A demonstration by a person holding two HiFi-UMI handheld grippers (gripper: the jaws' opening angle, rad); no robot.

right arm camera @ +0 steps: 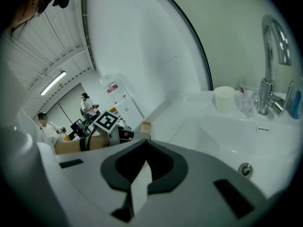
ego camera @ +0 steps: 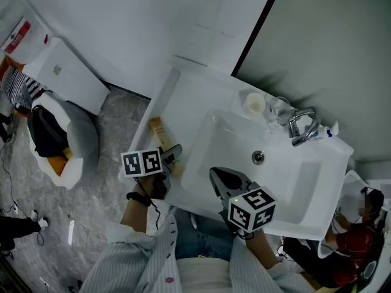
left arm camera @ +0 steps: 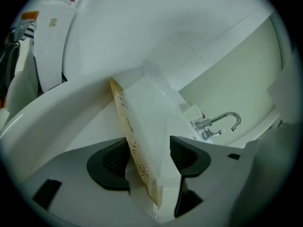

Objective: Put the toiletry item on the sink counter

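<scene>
The toiletry item [ego camera: 159, 132], a flat tan and white pouch, lies on the left strip of the white sink counter [ego camera: 186, 93]. My left gripper [ego camera: 173, 156] is at its near end. In the left gripper view the pouch [left arm camera: 147, 126] runs between the two dark pads [left arm camera: 113, 163], which stand wide apart and do not squeeze it; the left gripper [left arm camera: 149, 157] is open. My right gripper [ego camera: 215, 174] hovers over the front of the basin, shut with nothing in it; its pads [right arm camera: 145, 148] meet at the tips. The pouch [right arm camera: 145, 126] shows small beyond them.
At the back of the counter stand a white cup [ego camera: 253, 104], a clear glass [ego camera: 279, 110] and a chrome faucet [ego camera: 303, 127]. The drain [ego camera: 258, 157] sits in the basin. A white bin with dark contents [ego camera: 61, 140] is on the floor at left. A person [ego camera: 357, 227] sits at lower right.
</scene>
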